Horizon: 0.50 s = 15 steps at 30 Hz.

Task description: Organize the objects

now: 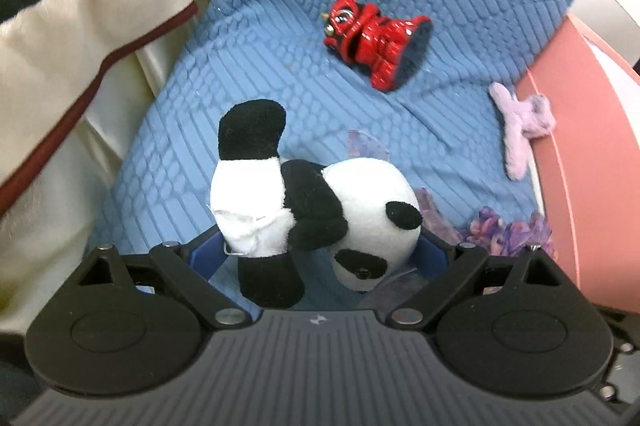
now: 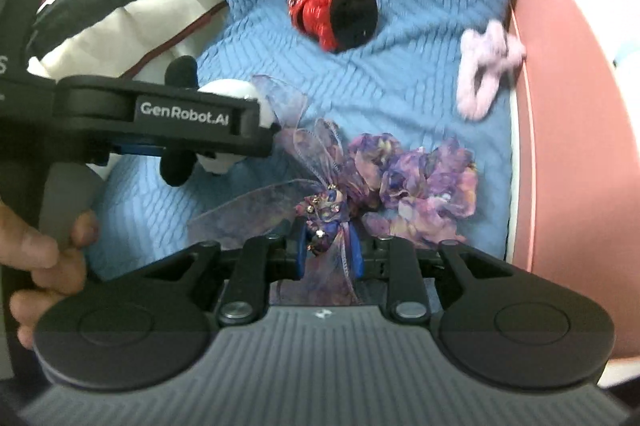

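Observation:
A plush panda point(image 1: 320, 202) lies between the jaws of my left gripper point(image 1: 320, 250), which is shut on it above the blue textured cushion point(image 1: 248, 82). In the right wrist view the left gripper point(image 2: 256, 130) shows at the left with the panda point(image 2: 228, 94) in it. My right gripper point(image 2: 330, 250) is shut on a purple ribbon hair bow point(image 2: 332, 210) with purple fabric flowers point(image 2: 428, 182). A red lion-dance toy point(image 1: 376, 34) lies on its side further back; it also shows in the right wrist view point(image 2: 332, 14). A lilac fuzzy hair claw point(image 1: 520, 126) lies at the cushion's right edge.
A cream, black and red-trimmed blanket point(image 1: 80, 38) is bunched at the left. A pink wall or box side point(image 1: 592, 162) bounds the cushion on the right. A hand point(image 2: 44, 246) holds the left gripper's handle.

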Each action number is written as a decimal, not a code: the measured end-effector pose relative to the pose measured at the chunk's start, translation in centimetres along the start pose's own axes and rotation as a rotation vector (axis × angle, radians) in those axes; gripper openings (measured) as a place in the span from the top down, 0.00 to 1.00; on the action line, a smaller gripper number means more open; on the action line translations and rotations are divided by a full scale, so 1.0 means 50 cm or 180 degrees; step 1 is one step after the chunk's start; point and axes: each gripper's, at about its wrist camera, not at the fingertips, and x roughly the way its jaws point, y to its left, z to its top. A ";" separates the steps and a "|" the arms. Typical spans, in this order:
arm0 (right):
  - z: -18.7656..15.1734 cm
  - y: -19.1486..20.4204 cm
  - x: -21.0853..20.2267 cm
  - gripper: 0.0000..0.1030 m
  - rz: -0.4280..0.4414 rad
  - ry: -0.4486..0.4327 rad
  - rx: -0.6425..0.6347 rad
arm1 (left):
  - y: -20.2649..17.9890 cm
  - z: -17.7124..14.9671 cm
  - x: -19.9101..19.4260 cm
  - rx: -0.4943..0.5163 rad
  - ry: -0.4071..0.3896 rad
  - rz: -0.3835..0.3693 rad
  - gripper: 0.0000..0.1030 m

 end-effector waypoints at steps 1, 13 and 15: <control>-0.003 0.003 -0.002 0.73 -0.0003 -0.0003 -0.0028 | -0.003 -0.001 0.001 -0.0002 0.0003 -0.0001 0.07; 0.016 0.021 -0.036 0.24 -0.0061 -0.0279 -0.0340 | -0.013 0.009 0.008 -0.0045 -0.0018 0.0033 0.07; 0.020 0.022 -0.030 0.24 -0.0157 -0.0313 -0.0390 | -0.013 0.010 0.010 -0.0041 0.0002 0.0027 0.07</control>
